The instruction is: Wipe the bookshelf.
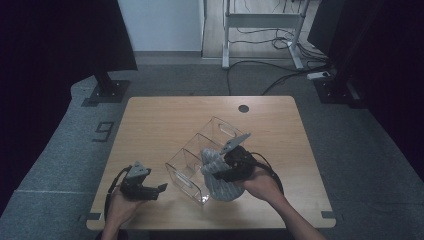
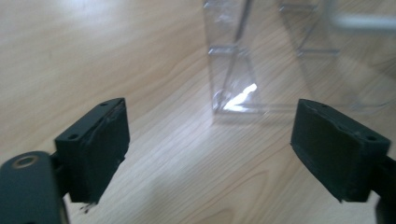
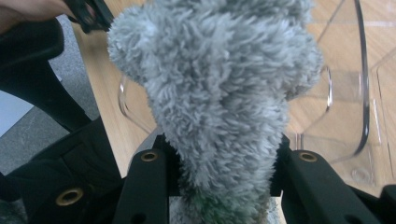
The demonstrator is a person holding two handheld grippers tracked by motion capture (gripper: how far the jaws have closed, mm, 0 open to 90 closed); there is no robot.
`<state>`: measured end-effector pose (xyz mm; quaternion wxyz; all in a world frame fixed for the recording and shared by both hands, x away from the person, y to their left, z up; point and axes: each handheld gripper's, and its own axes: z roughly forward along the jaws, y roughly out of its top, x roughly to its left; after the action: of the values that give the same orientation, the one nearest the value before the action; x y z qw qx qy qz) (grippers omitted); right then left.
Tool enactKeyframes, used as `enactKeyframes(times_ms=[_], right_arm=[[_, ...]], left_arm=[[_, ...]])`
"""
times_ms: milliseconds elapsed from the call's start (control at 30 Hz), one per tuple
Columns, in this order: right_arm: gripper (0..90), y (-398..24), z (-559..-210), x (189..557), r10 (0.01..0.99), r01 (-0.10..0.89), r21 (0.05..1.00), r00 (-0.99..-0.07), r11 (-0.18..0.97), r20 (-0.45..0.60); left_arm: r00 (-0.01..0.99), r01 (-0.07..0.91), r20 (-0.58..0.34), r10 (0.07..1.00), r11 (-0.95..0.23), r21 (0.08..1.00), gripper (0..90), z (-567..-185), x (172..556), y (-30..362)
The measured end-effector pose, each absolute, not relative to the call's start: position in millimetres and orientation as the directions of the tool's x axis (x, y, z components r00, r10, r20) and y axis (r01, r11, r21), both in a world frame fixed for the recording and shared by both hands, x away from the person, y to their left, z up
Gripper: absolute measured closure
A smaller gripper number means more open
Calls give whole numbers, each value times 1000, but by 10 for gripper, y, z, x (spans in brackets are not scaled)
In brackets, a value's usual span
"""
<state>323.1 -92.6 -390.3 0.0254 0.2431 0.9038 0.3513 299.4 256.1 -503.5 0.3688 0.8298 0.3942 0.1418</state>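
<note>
A clear plastic bin [image 1: 192, 160] with dividers stands askew in the middle of the wooden table [image 1: 160, 125]. My right gripper [image 1: 217, 171] is shut on a fluffy grey cloth [image 1: 224, 189], held up at the bin's near right corner. In the right gripper view the cloth [image 3: 219, 93] bulges out between the jaws of the right gripper [image 3: 224, 179], with the bin [image 3: 355, 116] behind it. My left gripper [image 1: 159, 189] hovers left of the bin, open and holding nothing. In the left gripper view the left gripper [image 2: 210, 149] has its jaws spread wide, facing a corner of the bin [image 2: 238, 79].
A round cable hole [image 1: 243, 108] sits near the table's far edge. Black stands [image 1: 107, 87] flank the table on grey carpet. A white desk frame [image 1: 260, 30] and cables [image 1: 280, 75] lie beyond. Bare tabletop stretches behind the bin and to its left.
</note>
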Motion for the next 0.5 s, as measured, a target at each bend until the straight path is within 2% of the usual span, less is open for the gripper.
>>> enactKeyframes(times_ms=[233,500], right_arm=[[629,-698,-3690,3325,430,402,649,-894,645,126],[629,-429,-3509,3446,412,388,649,-903,654,125]], left_arm=[[641,573,-12,767,-469,673,0,-5222,3060,2610],[636,604,-24,772,-477,638,0,-5367,3121,2702]])
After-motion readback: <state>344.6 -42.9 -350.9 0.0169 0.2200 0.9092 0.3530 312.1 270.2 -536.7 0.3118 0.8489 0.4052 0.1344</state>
